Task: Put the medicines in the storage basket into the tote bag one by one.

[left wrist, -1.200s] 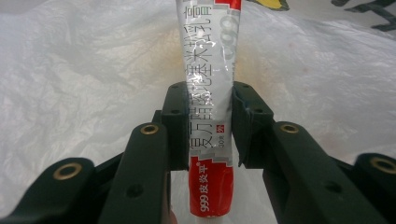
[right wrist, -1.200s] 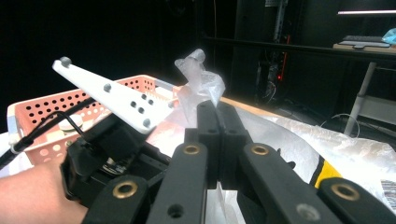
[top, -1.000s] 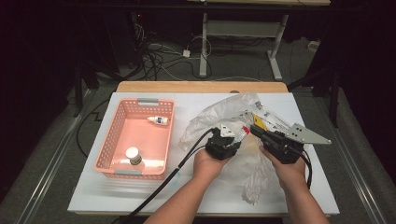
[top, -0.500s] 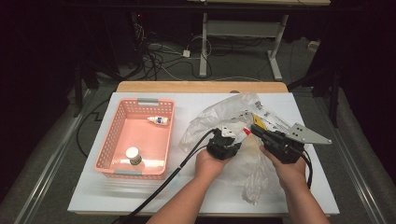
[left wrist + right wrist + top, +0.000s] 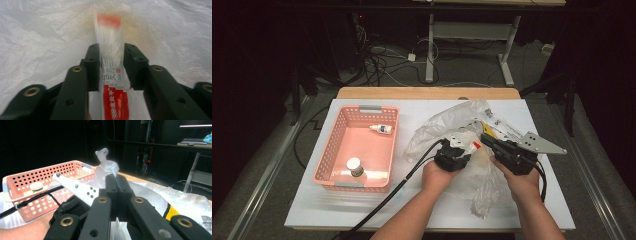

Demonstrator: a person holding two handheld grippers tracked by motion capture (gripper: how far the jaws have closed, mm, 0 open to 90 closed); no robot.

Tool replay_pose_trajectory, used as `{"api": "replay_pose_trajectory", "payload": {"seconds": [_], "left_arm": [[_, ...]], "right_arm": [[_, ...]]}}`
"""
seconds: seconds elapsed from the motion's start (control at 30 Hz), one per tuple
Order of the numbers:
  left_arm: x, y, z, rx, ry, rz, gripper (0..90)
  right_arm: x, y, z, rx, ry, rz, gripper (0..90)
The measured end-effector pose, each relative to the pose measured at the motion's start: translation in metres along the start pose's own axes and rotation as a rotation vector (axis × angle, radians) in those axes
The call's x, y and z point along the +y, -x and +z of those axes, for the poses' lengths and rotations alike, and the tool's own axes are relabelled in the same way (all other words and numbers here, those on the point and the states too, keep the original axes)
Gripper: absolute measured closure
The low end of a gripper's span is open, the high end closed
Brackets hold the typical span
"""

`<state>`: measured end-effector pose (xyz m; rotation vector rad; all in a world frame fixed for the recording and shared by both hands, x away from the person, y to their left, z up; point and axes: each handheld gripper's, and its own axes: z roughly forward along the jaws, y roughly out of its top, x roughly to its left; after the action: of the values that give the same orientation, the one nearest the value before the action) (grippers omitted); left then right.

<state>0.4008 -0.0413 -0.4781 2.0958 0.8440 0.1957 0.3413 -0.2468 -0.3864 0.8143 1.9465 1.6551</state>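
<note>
Work in hand: pulling items out of a clear plastic bag [image 5: 462, 150] on the white counter [image 5: 412, 210] and moving them to the pink basket [image 5: 332, 150].
Left gripper [image 5: 111, 60]: fingers [image 5: 92, 65] part-open on either side of a red-and-white sachet [image 5: 113, 82]; they had just been opening a little. Whether the pads pressed on the sachet I could not tell; a thin gap seemed to show on the one side.
Right gripper [image 5: 116, 185]: fingers [image 5: 111, 192] closed flat together, pinching a fold of the bag film, which rose in a twisted peak above the fingertips.
Sachet position: between the left fingers, running lengthwise past the tips, its far end blurred against the film.
Risk 1: sachet could slip from the left fingers, judging by the loosening grip and smooth wrapper.
Risk 2: film could be caught along with the sachet and drag the bag toward the basket.
Risk 3: thin film could tear or slide out of the right fingers if pulled hard.
High view adds: basket well to the left of both grippers, holding a small dropper bottle [image 5: 381, 129] and a capped bottle [image 5: 354, 166]; a yellow-and-white packet [image 5: 498, 129] inside the bag beyond the right fingers.
Left gripper view adds: the sachet's print and the finger spacing.
Right gripper view adds: the shut fingers and the lifted film.
</note>
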Motion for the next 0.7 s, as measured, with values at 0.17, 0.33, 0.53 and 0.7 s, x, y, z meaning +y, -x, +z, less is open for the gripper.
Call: {"api": "replay_pose_trajectory", "payload": {"seconds": [0.17, 0.33, 0.53, 0.7], "left_arm": [[0.002, 0.005, -0.009, -0.007, 0.014, -0.004, 57.6], [-0.001, 0.008, -0.022, -0.029, 0.029, 0.000, 50.6], [-0.011, 0.007, -0.033, -0.080, 0.026, -0.003, 40.5], [-0.022, 0.007, -0.042, -0.107, 0.026, -0.009, 34.2]], "right_arm": [[-0.001, 0.001, 0.000, -0.001, -0.002, 0.001, 90.0], [-0.001, 0.002, 0.000, -0.001, -0.006, 0.001, 90.0], [-0.002, 0.001, 0.000, -0.005, -0.009, -0.002, 90.0], [-0.003, 0.001, 0.000, -0.006, -0.014, -0.006, 90.0]]}}
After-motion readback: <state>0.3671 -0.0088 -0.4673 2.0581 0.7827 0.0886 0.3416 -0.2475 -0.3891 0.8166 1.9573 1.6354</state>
